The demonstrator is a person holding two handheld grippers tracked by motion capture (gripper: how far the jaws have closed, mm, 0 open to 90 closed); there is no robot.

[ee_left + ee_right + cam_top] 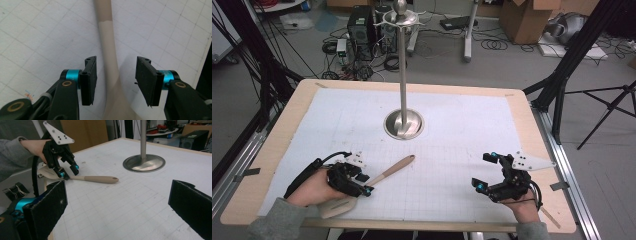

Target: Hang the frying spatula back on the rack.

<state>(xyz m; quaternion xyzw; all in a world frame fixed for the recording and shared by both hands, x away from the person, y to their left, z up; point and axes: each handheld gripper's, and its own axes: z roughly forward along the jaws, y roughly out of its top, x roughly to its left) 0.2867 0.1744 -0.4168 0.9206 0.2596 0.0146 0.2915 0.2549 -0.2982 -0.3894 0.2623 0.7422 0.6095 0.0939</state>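
Left gripper (113, 80) straddles the neck of the spatula (384, 176), jaws half-open, pads not yet touching; spatula lies on the counter (287, 135) before the metal stand (403, 122). Right gripper (492, 172) waits wide open. Grasp and lift remain.

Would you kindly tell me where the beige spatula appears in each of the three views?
High view: spatula lies lower left of centre, handle pointing up-right.
Left gripper view: its neck runs top to bottom between the black jaws.
Right gripper view: upper left, lying flat.
Shared landmark: the steel stand seen in the high and right gripper views.
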